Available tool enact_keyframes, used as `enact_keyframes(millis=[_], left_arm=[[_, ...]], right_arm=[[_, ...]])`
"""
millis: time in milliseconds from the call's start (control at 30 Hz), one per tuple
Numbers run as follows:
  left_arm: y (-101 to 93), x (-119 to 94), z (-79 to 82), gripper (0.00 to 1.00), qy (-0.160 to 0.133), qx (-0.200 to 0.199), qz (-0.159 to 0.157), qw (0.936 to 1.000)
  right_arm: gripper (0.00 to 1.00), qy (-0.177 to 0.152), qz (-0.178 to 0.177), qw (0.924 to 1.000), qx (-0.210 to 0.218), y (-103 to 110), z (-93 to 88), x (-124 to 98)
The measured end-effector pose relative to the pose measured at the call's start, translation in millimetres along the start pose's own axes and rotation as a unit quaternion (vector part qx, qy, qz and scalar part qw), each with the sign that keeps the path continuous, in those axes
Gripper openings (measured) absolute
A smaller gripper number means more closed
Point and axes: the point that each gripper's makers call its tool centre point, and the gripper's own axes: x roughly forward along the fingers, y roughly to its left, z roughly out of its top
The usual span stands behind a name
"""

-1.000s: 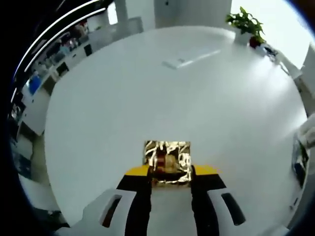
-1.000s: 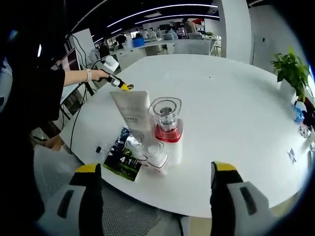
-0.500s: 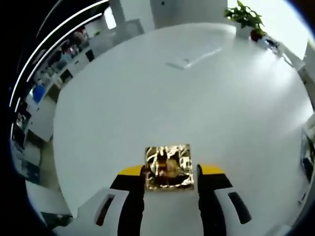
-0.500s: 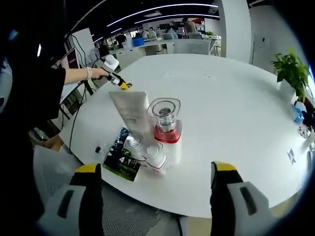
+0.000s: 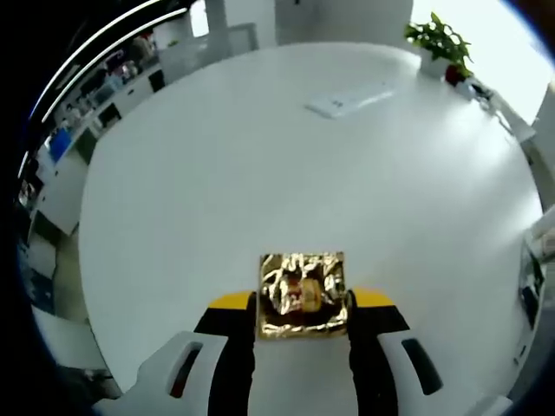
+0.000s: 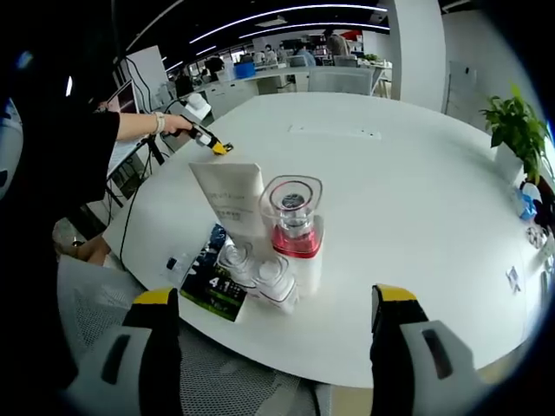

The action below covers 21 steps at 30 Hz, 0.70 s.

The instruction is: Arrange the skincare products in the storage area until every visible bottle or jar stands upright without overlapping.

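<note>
My left gripper (image 5: pixel 302 299) is shut on a small square thing wrapped in crinkled gold foil (image 5: pixel 302 293), held low over the white table (image 5: pixel 286 173). In the right gripper view a hand holds that same left gripper (image 6: pixel 213 146) at the table's far left edge. My right gripper (image 6: pixel 276 299) is open, with nothing between its jaws. Just beyond it stands a cluster: a white tube (image 6: pixel 231 198) upright, a clear-capped bottle with a pink band (image 6: pixel 295 227), and two small clear-lidded jars (image 6: pixel 234 256) (image 6: pixel 271 276). A dark printed packet (image 6: pixel 211 276) lies flat beside them.
A potted plant (image 6: pixel 513 128) (image 5: pixel 439 39) stands at the table's far side with small items near it. A flat white sheet (image 5: pixel 349 99) lies on the table further out. A person's dark sleeve (image 6: pixel 61 165) is at the left. The table's near edge (image 6: pixel 286 368) runs below the cluster.
The left gripper view has shifted a little; the gold-wrapped thing stays clamped between the jaws. The right gripper view has barely moved and the cluster is unchanged.
</note>
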Motion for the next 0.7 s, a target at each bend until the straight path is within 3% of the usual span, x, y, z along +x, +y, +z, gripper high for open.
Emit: enact_keyframes(millis=[333, 600, 700], left_arm=[[-4.3, 0, -1.2, 0.35, 0.006, -0.004, 0.005, 1.0], [-21.1, -4, -3.5, 0.36, 0.015, 0.042, -0.003, 0.999], [-26.0, -7, -1.7, 0.36, 0.015, 0.041, -0.01, 0.999]], right_arm=[[0.92, -0.001, 0.003, 1.0, 0.002, 4, -1.5, 0], [0.92, -0.005, 0.006, 1.0, -0.002, 3, 1.7, 0], [0.92, -0.007, 0.01, 0.9999, -0.005, 5, 2.8, 1]])
